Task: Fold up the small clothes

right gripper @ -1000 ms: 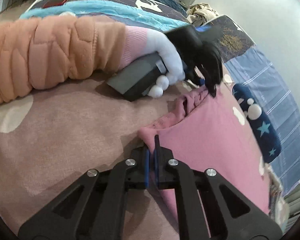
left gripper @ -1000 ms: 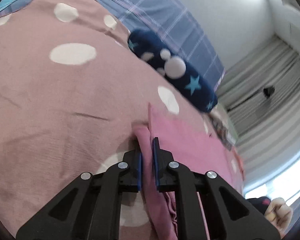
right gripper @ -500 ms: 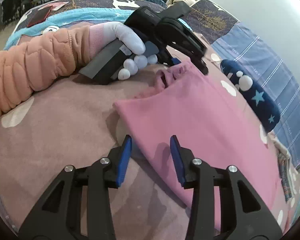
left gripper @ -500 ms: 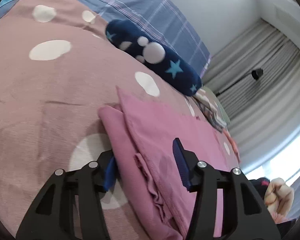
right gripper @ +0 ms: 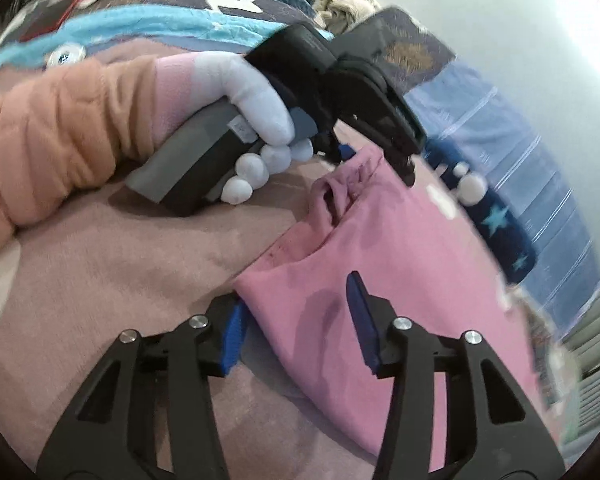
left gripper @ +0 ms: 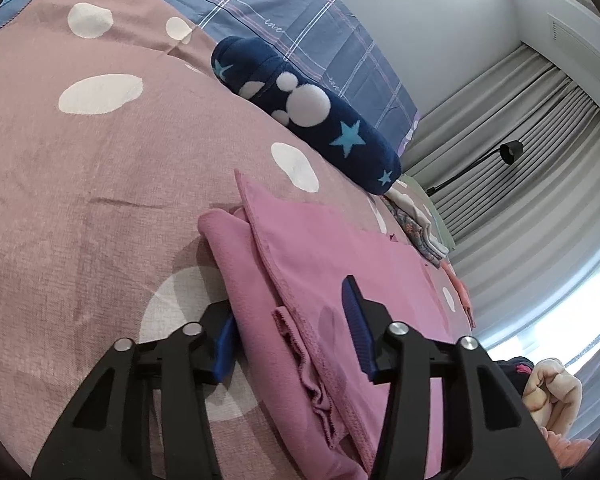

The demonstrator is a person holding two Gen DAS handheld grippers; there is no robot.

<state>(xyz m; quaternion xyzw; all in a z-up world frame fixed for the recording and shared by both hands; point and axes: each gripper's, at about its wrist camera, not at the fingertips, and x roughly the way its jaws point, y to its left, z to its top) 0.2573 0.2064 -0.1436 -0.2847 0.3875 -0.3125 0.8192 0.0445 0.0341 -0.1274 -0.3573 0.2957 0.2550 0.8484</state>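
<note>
A pink garment (left gripper: pixel 324 264) lies folded on the mauve spotted bedspread (left gripper: pixel 80 184). My left gripper (left gripper: pixel 290 328) is open, its jaws on either side of the garment's bunched near edge, holding nothing. In the right wrist view the same garment (right gripper: pixel 400 264) lies flat with a gathered waistband at its far corner. My right gripper (right gripper: pixel 298 320) is open astride its near corner. The left gripper also shows in the right wrist view (right gripper: pixel 376 156), held by a white-gloved hand at the far corner.
A navy plush pillow with stars (left gripper: pixel 308 108) lies behind the garment, with a blue plaid pillow (left gripper: pixel 300 28) beyond it. Folded clothes (left gripper: pixel 420 228) sit at the far right edge. Grey curtains (left gripper: pixel 540 184) hang beyond the bed. An orange sleeve (right gripper: pixel 60 136) crosses the left.
Both grippers were shut on the pink garment's edge one second ago. Both have opened and let it go, and it now lies on the bed. The left gripper has drawn back slightly.
</note>
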